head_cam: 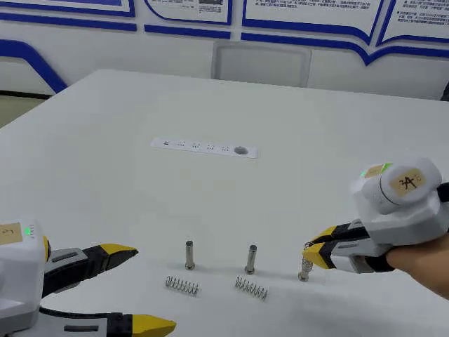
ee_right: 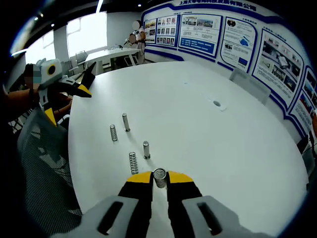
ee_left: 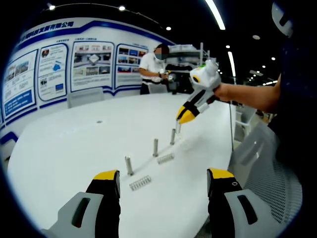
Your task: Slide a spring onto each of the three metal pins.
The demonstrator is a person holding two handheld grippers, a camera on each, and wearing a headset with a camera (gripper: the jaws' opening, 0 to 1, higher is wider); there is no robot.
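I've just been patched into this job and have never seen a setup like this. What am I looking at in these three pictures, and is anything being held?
There is no robot here: a person holds a two-jaw gripper in each hand. One picture comes from a headset camera looking down at the white table. The two round pictures come from cameras riding on the grippers. The left gripper is open and holds nothing. The right gripper is shut on a spring at the rightmost pin; I cannot tell whether it is on the pin yet. The left pin and middle pin stand bare, with loose springs lying in front of them.
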